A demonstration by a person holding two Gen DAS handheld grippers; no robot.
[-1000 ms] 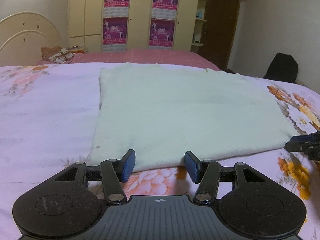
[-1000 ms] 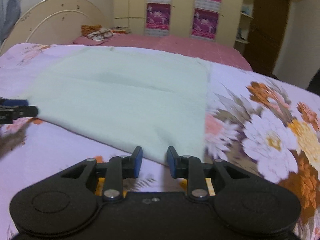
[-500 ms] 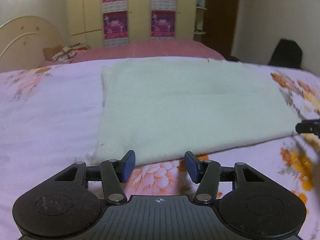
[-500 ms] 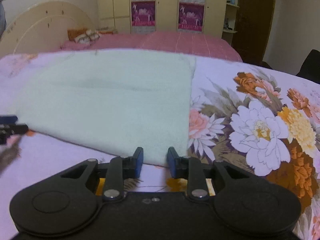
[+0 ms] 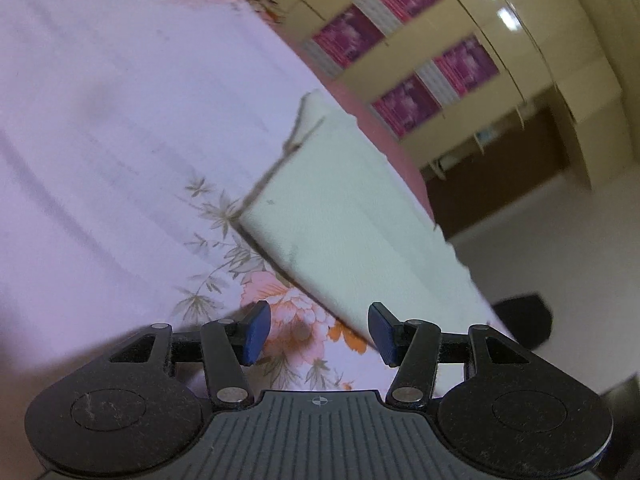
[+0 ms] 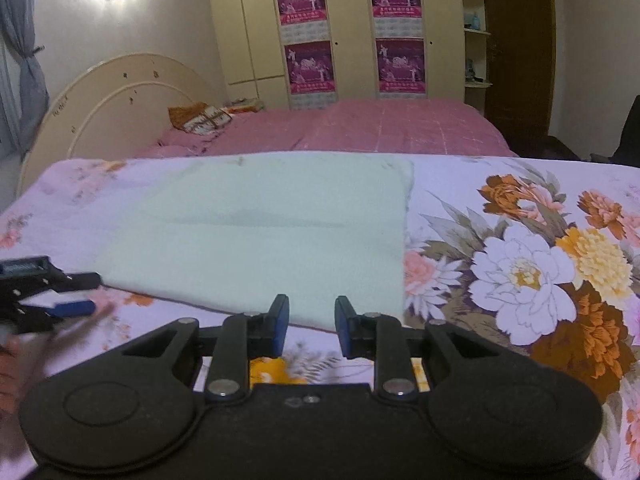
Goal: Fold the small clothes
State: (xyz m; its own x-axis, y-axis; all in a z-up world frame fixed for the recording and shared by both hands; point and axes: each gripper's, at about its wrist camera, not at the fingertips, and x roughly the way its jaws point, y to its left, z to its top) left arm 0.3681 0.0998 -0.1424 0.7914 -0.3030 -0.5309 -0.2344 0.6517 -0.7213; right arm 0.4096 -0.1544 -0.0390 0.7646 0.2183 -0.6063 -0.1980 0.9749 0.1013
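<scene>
A pale green cloth [image 6: 260,232] lies flat as a folded rectangle on the floral bedsheet [image 6: 520,272]. My right gripper [image 6: 311,322] hovers just before the cloth's near edge, close to its right corner. Its jaws stand a little apart with nothing between them. In the left wrist view the scene is tilted. The cloth [image 5: 352,216] runs diagonally there, its near left corner just ahead of my left gripper [image 5: 318,328]. That gripper is open and empty over a printed flower on the sheet. The left gripper [image 6: 86,294] also shows at the right wrist view's left edge, turned on its side.
A second bed with a pink cover [image 6: 380,124] and a cream headboard [image 6: 120,96] stands beyond. A cream wardrobe with magenta posters [image 6: 348,32] and a dark door [image 6: 516,40] line the far wall. A dark chair [image 5: 524,320] stands beside the bed.
My left gripper has rolled hard onto its side and shifted toward the cloth's near left corner. The right gripper has risen, so more of the room shows. Both jaws keep their width.
</scene>
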